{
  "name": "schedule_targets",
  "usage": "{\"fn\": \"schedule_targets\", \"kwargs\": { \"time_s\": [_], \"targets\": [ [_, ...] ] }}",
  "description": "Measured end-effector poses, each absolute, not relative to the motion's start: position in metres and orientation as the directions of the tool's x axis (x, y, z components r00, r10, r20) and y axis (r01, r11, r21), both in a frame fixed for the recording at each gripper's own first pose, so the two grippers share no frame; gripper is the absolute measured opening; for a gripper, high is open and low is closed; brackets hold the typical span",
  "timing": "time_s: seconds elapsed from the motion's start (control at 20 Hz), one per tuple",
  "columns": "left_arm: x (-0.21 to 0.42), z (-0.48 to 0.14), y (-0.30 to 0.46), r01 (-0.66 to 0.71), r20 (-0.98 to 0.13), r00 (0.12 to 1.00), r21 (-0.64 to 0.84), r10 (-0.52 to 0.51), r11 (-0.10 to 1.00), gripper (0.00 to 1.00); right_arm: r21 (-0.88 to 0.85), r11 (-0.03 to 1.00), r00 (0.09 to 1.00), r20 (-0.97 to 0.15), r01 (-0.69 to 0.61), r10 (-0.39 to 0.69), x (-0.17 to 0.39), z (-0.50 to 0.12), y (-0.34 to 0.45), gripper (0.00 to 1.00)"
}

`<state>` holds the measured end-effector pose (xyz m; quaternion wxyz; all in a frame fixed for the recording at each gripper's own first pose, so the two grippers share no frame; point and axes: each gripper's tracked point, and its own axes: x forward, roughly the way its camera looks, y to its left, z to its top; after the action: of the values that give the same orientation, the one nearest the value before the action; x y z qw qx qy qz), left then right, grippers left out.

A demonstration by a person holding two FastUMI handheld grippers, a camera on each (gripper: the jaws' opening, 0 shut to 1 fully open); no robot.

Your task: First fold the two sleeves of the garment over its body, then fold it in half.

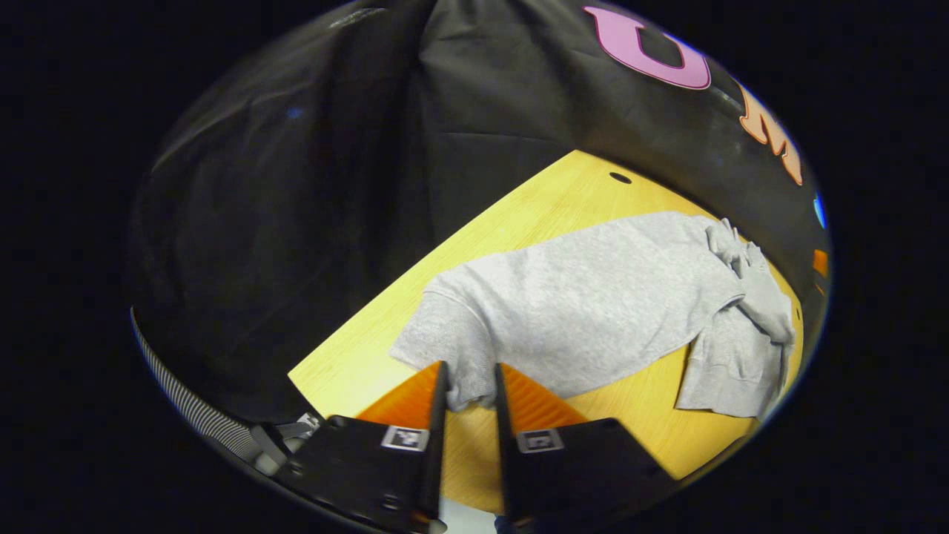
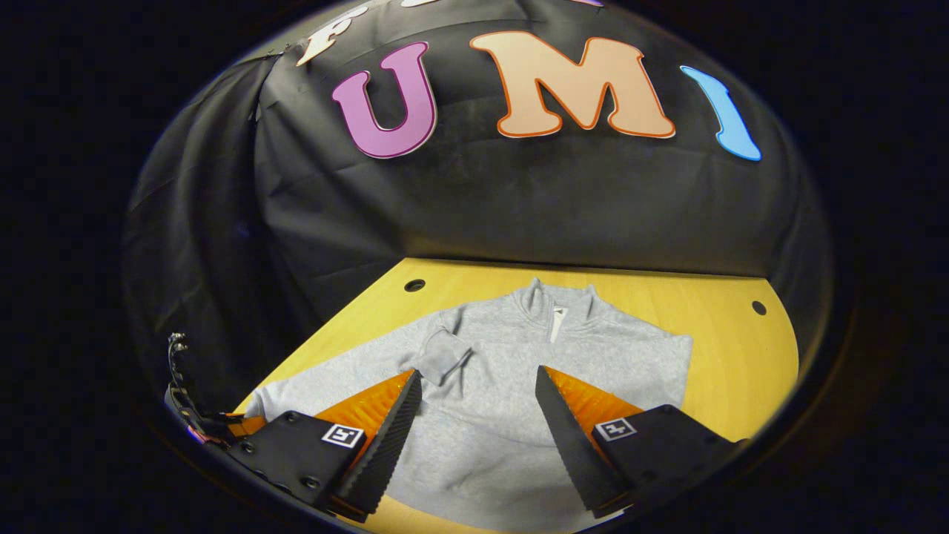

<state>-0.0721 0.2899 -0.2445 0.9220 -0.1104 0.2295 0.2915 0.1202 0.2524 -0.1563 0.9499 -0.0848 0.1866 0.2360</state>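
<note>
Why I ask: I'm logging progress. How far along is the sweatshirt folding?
Done: one sleeve lies folded across the chest of the sweatshirt; the other sleeve's state I cannot tell. In hand: the left hand-held gripper appears to pinch the hem corner, and the right hand-held gripper hovers open above the body. Left: the fold in half, since the sweatshirt lies full length on the table.

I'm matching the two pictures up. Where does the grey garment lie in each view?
Left gripper view: the grey garment runs from bottom centre to the right edge, its near corner between the left claw fingers.
Right gripper view: it lies at lower centre, collar away from the camera, beyond the open right claw.
Shared landmark: the round hole in the wooden table.
</note>
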Motion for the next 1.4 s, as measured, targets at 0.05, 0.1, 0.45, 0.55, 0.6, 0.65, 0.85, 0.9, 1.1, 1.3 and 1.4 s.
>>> {"fn": "schedule_targets", "kwargs": {
  "time_s": [0.05,0.1,0.45,0.55,0.6,0.65,0.85,0.9,1.1,1.3,1.4],
  "targets": [
    [-0.071,-0.246,0.289,-0.593,-0.490,0.717,-0.056,0.496,0.803,0.19,-0.079,0.875,0.819,-0.400,-0.478,0.411,0.117,-0.157,0.247,0.97],
    [-0.071,-0.245,0.288,-0.598,-0.492,0.707,-0.034,0.508,0.800,0.12,-0.085,0.875,0.820,-0.403,-0.476,0.407,0.113,-0.157,0.242,0.97],
    [-0.060,-0.241,0.271,-0.598,-0.501,0.697,-0.011,0.514,0.801,0.02,-0.112,0.872,0.826,-0.397,-0.476,0.400,0.105,-0.152,0.216,0.94],
    [-0.056,-0.232,0.261,-0.585,-0.493,0.712,-0.024,0.500,0.810,0.01,-0.096,0.879,0.830,-0.390,-0.467,0.399,0.106,-0.148,0.209,0.93],
    [-0.053,-0.227,0.257,-0.579,-0.486,0.721,-0.030,0.494,0.815,0.01,-0.092,0.882,0.833,-0.385,-0.462,0.397,0.106,-0.145,0.204,0.94],
    [-0.050,-0.219,0.250,-0.567,-0.476,0.734,-0.038,0.484,0.823,0.01,-0.091,0.885,0.837,-0.382,-0.456,0.392,0.108,-0.144,0.199,0.93],
    [-0.028,-0.186,0.208,-0.492,-0.439,0.795,-0.062,0.419,0.869,0.01,-0.088,0.900,0.850,-0.379,-0.426,0.366,0.109,-0.139,0.173,0.97],
    [-0.020,-0.176,0.195,-0.466,-0.421,0.814,-0.059,0.401,0.883,0.01,-0.083,0.904,0.853,-0.378,-0.418,0.360,0.108,-0.138,0.166,0.97],
    [0.014,-0.140,0.131,-0.341,-0.368,0.879,-0.044,0.302,0.939,0.01,-0.074,0.920,0.863,-0.382,-0.386,0.331,0.107,-0.138,0.140,0.97],
    [0.046,-0.114,0.065,-0.215,-0.333,0.924,-0.055,0.186,0.975,0.00,-0.073,0.933,0.874,-0.382,-0.351,0.299,0.104,-0.135,0.112,0.93],
    [0.055,-0.101,0.031,-0.154,-0.317,0.940,-0.059,0.128,0.986,0.00,-0.068,0.941,0.880,-0.381,-0.332,0.283,0.102,-0.134,0.096,0.97]
  ]
}}
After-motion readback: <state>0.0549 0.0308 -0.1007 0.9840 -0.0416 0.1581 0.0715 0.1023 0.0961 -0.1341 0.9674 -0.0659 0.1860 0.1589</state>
